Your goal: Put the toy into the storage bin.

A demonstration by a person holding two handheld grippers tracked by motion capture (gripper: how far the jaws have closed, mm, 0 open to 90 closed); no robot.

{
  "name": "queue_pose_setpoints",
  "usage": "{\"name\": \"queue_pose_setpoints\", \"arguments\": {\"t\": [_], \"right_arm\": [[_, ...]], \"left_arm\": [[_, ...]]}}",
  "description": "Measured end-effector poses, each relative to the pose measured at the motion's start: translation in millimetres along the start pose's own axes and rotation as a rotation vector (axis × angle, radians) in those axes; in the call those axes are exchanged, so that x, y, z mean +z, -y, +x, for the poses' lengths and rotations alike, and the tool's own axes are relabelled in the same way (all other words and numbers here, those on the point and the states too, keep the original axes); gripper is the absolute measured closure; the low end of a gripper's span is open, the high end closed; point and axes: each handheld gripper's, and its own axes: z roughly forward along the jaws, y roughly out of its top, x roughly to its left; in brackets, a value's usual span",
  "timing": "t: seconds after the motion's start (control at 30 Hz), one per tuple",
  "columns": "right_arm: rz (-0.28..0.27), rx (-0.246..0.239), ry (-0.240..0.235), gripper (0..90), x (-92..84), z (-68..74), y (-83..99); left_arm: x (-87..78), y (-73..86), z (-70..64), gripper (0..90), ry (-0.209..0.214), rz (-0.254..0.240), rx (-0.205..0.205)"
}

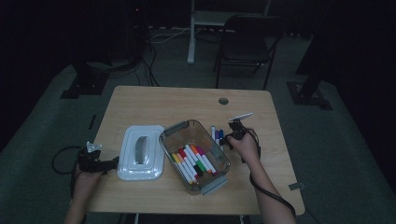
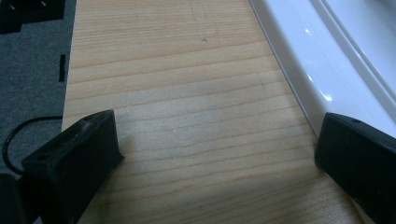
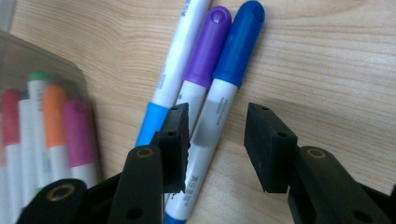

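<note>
Three markers lie side by side on the wooden table (image 1: 187,102), just right of the clear bin (image 1: 169,140): one with a light-blue cap (image 3: 180,46), a purple-capped one (image 3: 210,42) and a blue-capped one (image 3: 238,42). My right gripper (image 3: 217,116) is low over them, open, its jaws straddling the blue-capped marker's white barrel, with a gap on the right side. In the high view this right gripper (image 1: 231,135) sits beside the markers (image 1: 215,134). My left gripper (image 2: 215,149) stands open over bare wood at the table's left edge (image 1: 103,159).
The bin holds several colored markers (image 1: 194,163), with its wall (image 3: 28,51) close to my right gripper's left. A white lid (image 1: 140,151) lies flat left of the bin, its rim (image 2: 303,70) beside my left gripper. A cable hole (image 1: 223,101) is at the far side.
</note>
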Motion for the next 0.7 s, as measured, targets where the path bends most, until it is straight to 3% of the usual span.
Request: {"name": "queue_pose_setpoints", "arguments": {"t": [0.37,0.57,0.7], "right_arm": [[0.008,0.024,0.064,64.5,1.4,-8.1,1.3],[0.002,0.04,0.098,74.9,1.0,-9.3,1.7],[0.001,0.088,0.082,76.8,-1.4,-16.6,1.8]], "left_arm": [[0.0,0.0,0.0,0.4,0.0,0.0,0.0],[0.0,0.0,0.0,0.4,0.0,0.0,0.0],[0.0,0.0,0.0,0.4,0.0,0.0,0.0]]}}
